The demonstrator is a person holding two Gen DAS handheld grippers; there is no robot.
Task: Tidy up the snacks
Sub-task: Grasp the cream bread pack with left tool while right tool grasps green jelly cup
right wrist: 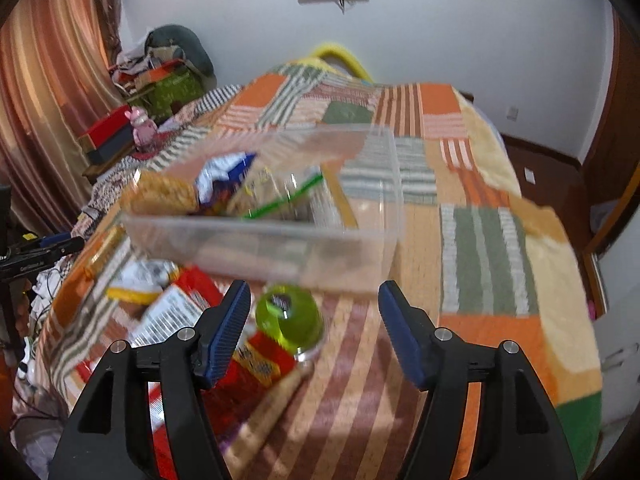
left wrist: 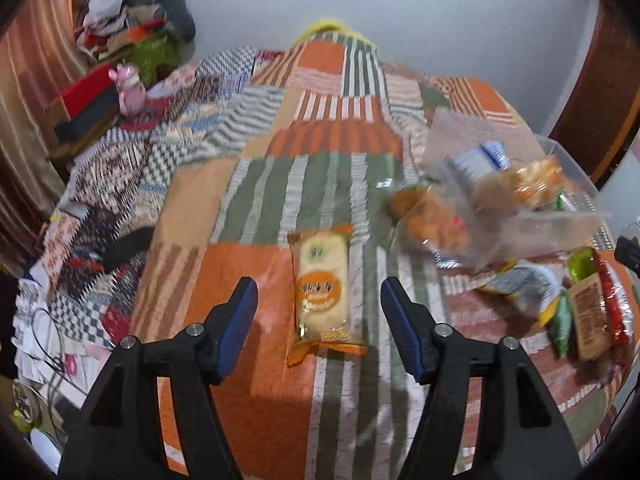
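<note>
The left tool (left wrist: 318, 304) stands open and empty over the orange cracker packet (left wrist: 322, 294), which lies on the bed (left wrist: 256, 184) between its jaws, untouched.

The right tool (right wrist: 314, 306) is open and empty; the green jelly cup (right wrist: 289, 317) lies between its jaws.

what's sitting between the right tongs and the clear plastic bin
In the right wrist view, a green jelly cup lies on the quilt between the open right tongs and the clear bin, beside a red packet.

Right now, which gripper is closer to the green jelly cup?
Right. The right gripper has the jelly cup between its open fingers. The left gripper is over an orange cracker packet instead.
</note>
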